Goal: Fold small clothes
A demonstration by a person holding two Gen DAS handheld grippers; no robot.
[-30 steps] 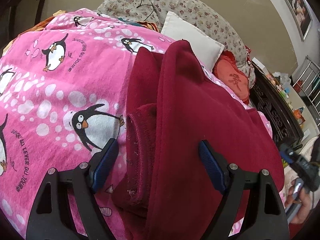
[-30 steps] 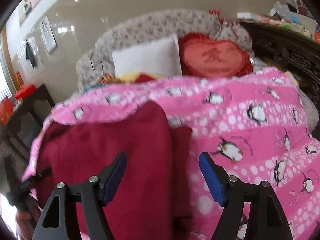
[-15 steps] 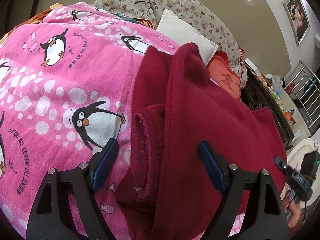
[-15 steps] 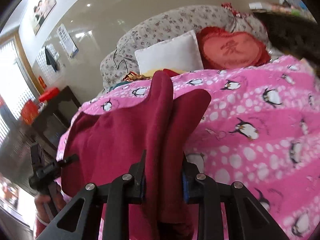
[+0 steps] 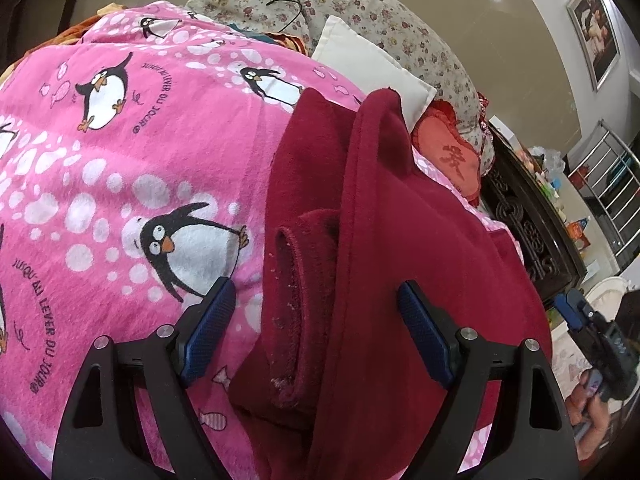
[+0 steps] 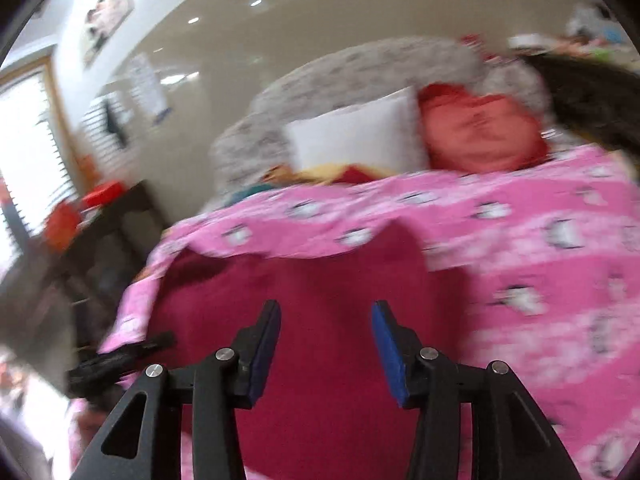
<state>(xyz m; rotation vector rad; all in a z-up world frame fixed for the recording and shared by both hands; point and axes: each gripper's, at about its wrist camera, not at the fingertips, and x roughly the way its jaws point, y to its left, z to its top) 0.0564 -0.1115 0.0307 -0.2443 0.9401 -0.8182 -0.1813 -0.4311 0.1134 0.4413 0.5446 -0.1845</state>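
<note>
A dark red fleece garment [image 5: 404,240] lies folded over on a pink penguin blanket [image 5: 120,152], with a ribbed cuff showing at its left edge. My left gripper [image 5: 316,312] is open and hangs over the garment's left fold, holding nothing. My right gripper [image 6: 326,344] is open above the garment [image 6: 320,280] in the blurred right wrist view. It also shows at the far right of the left wrist view [image 5: 592,332].
A white pillow [image 5: 372,68], a red heart cushion [image 5: 448,156] and a floral headboard [image 5: 360,12] lie behind the blanket. A dark carved cabinet [image 5: 528,224] stands at the right. A dark side table [image 6: 108,216] stands at the left.
My right gripper was shut on the garment's fold half a second ago; it has opened and let the cloth drop flat. My left gripper stayed open, nearly still.
</note>
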